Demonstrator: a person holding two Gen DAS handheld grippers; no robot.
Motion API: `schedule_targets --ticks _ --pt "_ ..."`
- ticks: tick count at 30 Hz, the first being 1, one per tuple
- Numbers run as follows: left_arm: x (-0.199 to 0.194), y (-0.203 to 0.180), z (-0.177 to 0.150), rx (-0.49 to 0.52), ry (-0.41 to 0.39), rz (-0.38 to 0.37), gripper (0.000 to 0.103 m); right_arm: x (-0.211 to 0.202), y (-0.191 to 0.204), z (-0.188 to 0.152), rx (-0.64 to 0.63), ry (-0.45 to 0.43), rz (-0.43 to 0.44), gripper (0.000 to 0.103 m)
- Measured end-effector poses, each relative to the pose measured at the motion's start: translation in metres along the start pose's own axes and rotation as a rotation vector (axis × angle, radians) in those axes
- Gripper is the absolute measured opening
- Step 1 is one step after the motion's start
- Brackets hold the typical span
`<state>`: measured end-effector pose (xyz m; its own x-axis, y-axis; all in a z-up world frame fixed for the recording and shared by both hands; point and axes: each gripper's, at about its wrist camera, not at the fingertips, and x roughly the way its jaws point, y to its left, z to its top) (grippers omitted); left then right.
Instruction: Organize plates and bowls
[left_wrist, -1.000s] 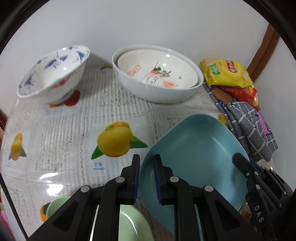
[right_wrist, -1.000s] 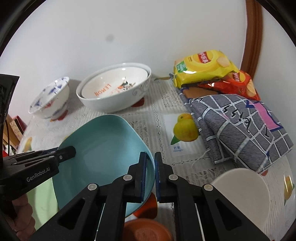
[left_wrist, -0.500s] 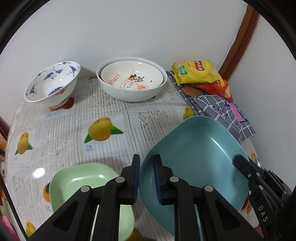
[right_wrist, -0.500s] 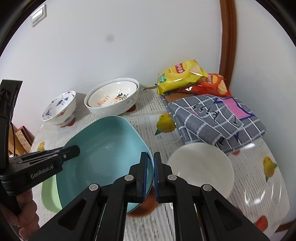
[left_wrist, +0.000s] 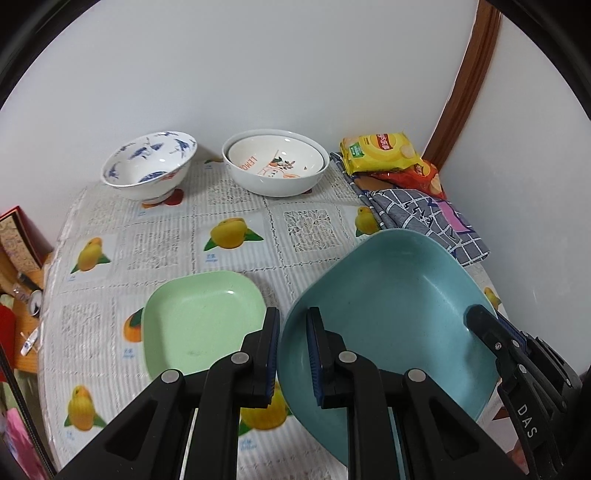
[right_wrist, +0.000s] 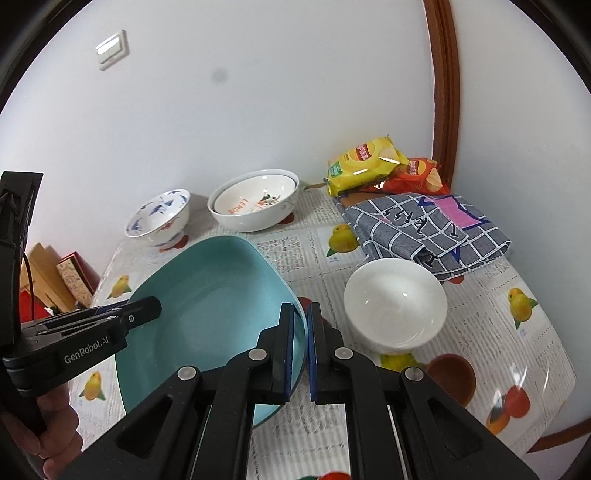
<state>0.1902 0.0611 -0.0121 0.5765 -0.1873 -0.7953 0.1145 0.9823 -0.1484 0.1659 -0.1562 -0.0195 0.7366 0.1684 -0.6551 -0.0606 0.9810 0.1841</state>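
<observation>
A teal square plate (left_wrist: 391, 306) (right_wrist: 210, 314) hangs above the table, held from both sides. My left gripper (left_wrist: 293, 354) is shut on its left rim, and my right gripper (right_wrist: 300, 350) is shut on its right rim. Each gripper shows at the plate's far edge in the other's view. A pale green square plate (left_wrist: 201, 321) lies on the table below and left of the teal one. A plain white bowl (right_wrist: 395, 302) sits to the right. At the back, a blue-patterned bowl (left_wrist: 149, 170) stands beside two nested white bowls (left_wrist: 275, 166).
A fruit-print tablecloth (left_wrist: 236, 236) covers the table against a white wall. Yellow and orange snack bags (right_wrist: 369, 166) and a folded grey checked cloth (right_wrist: 428, 229) fill the back right corner. A small brown dish (right_wrist: 448, 376) sits near the front right. Boxes (right_wrist: 74, 280) stand off the left edge.
Both grippers have lifted the teal plate up and back from the bowls. The green plate and the white bowl have come into full view beneath.
</observation>
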Motion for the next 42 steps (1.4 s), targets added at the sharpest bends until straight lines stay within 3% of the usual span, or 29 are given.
schedule_targets --ticks 11,22,42 --pt "-0.041 0.001 -0.025 -0.015 -0.043 0.020 0.014 -0.041 0.008 -0.020 -0.004 -0.047 0.026 0.007" --pt "-0.049 0.019 -0.044 -0.044 -0.046 0.048 0.014 -0.049 0.022 -0.038 -0.022 -0.052 0.051 0.008" --pt "-0.011 0.091 -0.056 -0.155 0.032 0.114 0.014 0.013 0.075 -0.044 -0.102 0.045 0.124 0.008"
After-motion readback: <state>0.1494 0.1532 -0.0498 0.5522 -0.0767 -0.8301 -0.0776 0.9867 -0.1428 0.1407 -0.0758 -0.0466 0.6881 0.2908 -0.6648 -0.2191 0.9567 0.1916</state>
